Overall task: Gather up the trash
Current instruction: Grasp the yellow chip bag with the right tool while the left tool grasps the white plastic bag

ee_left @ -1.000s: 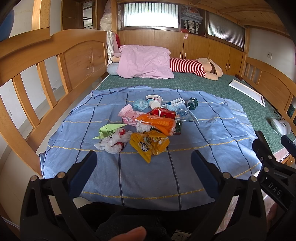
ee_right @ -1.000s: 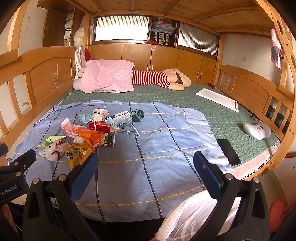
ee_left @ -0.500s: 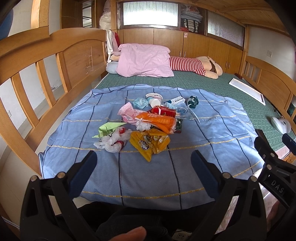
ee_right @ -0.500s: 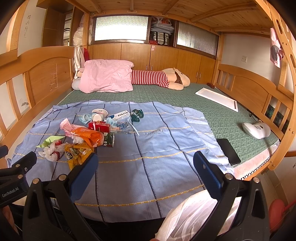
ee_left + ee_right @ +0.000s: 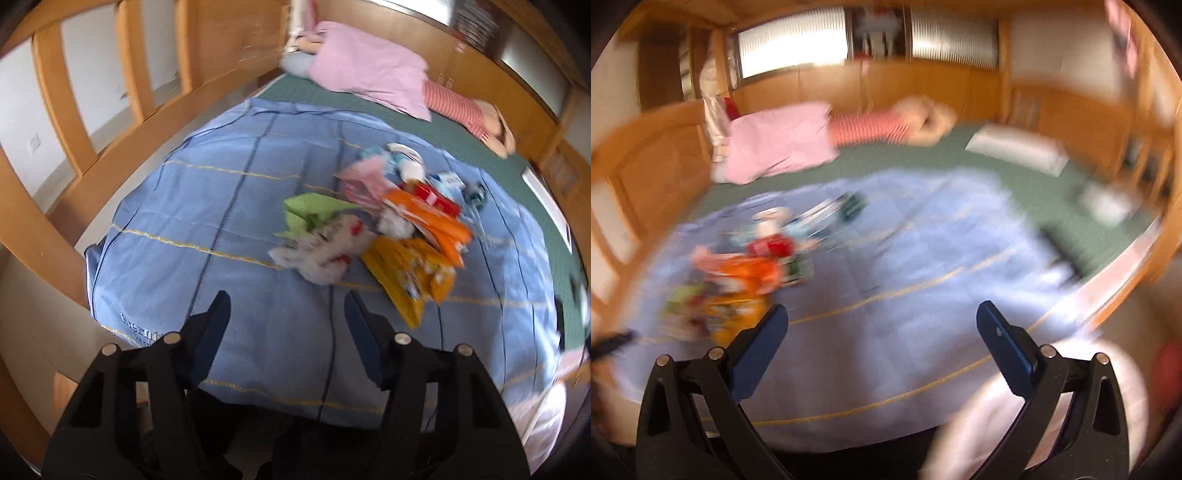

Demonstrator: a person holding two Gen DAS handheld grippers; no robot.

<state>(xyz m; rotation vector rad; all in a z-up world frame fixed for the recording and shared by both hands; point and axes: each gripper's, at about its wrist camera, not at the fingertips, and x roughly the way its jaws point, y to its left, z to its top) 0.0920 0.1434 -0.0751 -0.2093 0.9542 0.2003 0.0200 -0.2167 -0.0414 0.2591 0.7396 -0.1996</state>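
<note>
A pile of trash lies on a blue sheet on the bed: a crumpled white plastic bag, green paper, a yellow snack bag, an orange wrapper, a pink wrapper and a red box. My left gripper is open and empty, just short of the white bag. My right gripper is open and empty over the sheet, right of the blurred pile. A white bag shows low under the right gripper.
Wooden bed rails run along the left. A pink pillow and a striped plush toy lie at the bed's far end. A white board, a white device and a dark phone lie on the green mat at the right.
Both grippers have swung forward and down toward the bed; the left one has moved left, closed in on the white bag and narrowed its jaws. The right view is motion-blurred.
</note>
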